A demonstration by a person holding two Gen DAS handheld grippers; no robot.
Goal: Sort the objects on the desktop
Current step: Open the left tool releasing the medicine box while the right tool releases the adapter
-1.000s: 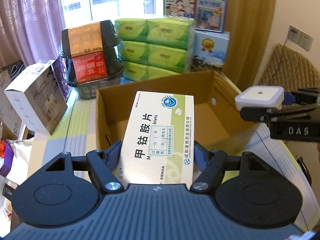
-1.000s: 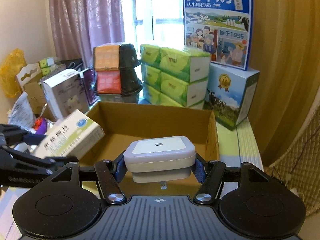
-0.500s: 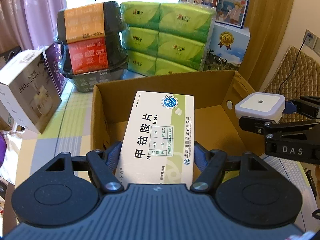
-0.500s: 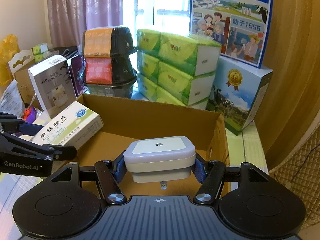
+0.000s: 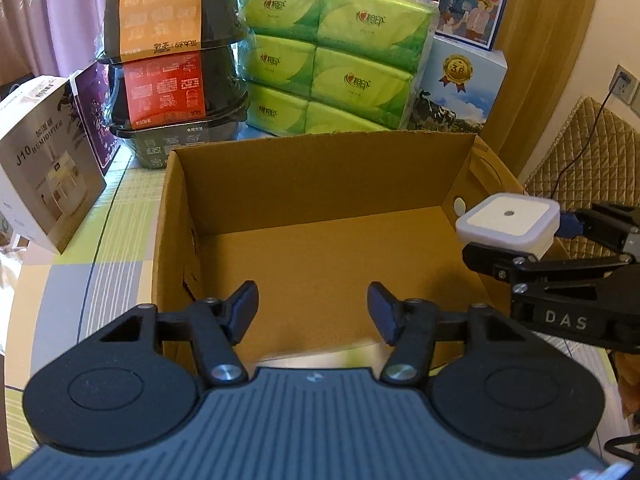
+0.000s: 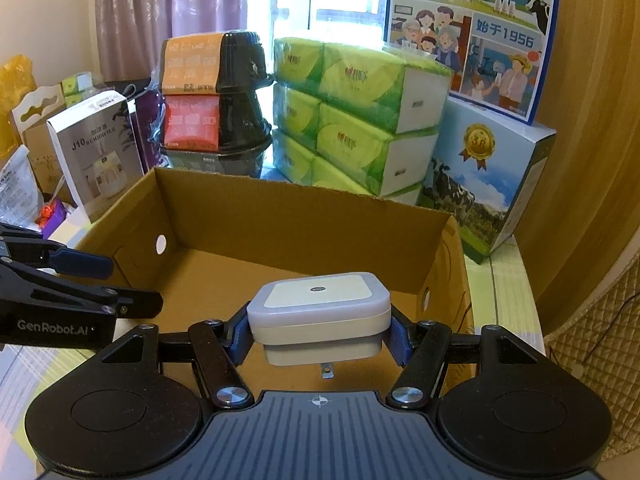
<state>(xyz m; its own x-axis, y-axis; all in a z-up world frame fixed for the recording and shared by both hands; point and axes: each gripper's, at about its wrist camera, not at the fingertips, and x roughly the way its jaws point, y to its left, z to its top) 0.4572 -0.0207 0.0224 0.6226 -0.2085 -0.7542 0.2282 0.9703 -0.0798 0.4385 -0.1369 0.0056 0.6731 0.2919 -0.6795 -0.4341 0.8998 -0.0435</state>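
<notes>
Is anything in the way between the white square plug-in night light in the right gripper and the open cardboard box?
Nothing visible. The white square plug-in night light, clamped in the right gripper, is over the open brown cardboard box; the open left gripper is off to the side.

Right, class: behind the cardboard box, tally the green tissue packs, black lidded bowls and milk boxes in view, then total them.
Green tissue packs: 6
Black lidded bowls: 3
Milk boxes: 2
Total: 11
</notes>
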